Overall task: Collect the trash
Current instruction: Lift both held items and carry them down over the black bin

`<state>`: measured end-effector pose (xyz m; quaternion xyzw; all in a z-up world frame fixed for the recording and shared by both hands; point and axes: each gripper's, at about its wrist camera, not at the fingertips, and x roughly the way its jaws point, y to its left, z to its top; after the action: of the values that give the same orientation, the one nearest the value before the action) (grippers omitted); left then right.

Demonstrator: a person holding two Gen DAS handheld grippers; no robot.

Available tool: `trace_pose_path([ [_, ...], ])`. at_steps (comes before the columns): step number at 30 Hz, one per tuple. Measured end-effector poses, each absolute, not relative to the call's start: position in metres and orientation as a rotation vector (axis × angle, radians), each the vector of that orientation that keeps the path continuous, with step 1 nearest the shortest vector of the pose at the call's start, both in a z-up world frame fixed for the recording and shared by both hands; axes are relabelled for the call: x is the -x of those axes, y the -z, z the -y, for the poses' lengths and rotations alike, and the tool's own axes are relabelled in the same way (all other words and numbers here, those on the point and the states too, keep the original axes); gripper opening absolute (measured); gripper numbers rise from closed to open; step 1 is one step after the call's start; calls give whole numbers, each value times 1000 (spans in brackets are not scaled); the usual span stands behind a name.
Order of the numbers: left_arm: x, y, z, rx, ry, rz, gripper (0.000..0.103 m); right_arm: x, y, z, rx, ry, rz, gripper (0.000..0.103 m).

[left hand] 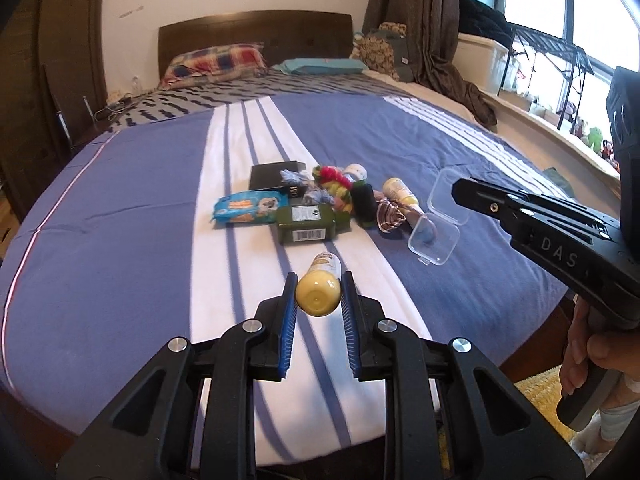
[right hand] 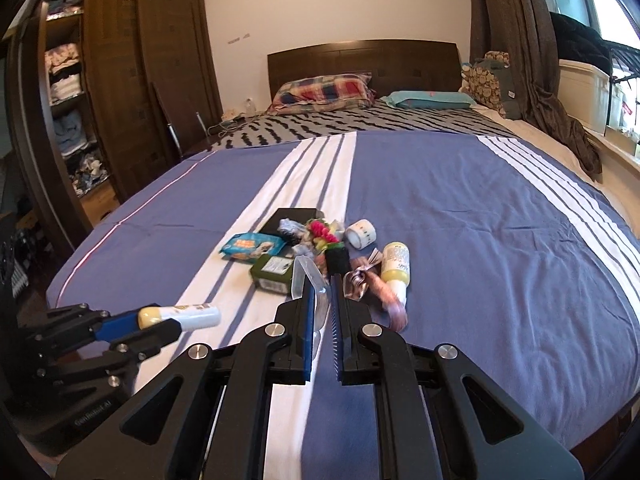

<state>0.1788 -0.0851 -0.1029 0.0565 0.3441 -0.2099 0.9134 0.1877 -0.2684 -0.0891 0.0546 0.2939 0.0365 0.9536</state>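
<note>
A small yellow bottle (left hand: 319, 289) with a white printed label is pinched between the blue pads of the left gripper (left hand: 319, 294), its rounded yellow end facing the camera; it is lifted clear of the bed. In the right wrist view the same bottle (right hand: 180, 317) sticks out sideways from the left gripper (right hand: 160, 322) at the near left.

The right gripper (right hand: 322, 300) is clamped on a clear plastic box (right hand: 308, 284), which stands on edge between its nearly closed pads. From the left wrist view that clear plastic box (left hand: 436, 224) appears hinged open at the tip of the right gripper (left hand: 456, 192), and a hand (left hand: 588, 356) grips the handle at the near right.

The rest of the trash lies in a cluster mid-bed: a blue wipes packet (left hand: 250, 210), a green box (left hand: 308, 224) with a barcode, a black box (left hand: 274, 176), a tape roll (right hand: 361, 233), a second yellow bottle (right hand: 395, 266), a black spool (left hand: 362, 200) and a tangle of bright yarn (left hand: 332, 184).

The bed (left hand: 120, 200) is covered by a blue spread with white stripes. At the far end are a plaid pillow (right hand: 322, 92), a teal pillow (right hand: 428, 100) and a dark wooden headboard (right hand: 360, 64). A wooden wardrobe (right hand: 132, 80) stands at the far left, brown curtains (right hand: 516, 60) and a bright window (left hand: 540, 0) at the right.
</note>
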Motion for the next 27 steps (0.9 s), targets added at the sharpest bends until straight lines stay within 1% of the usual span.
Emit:
trace_pose_path([
  [7,-129,92,61,-96,397,-686,20,-134,76,256,-95,-102,-556,9],
  [15,-67,88,52,-93,410,-658,20,-71,91,246,-110,-120,-559,9],
  [20,-46,114,55,-85,440,-704,20,-44,118,238,-118,-118,-613,9],
  [27,-40,182,57,-92,455,-856,20,-32,168,232,-105,-97,-722,9],
])
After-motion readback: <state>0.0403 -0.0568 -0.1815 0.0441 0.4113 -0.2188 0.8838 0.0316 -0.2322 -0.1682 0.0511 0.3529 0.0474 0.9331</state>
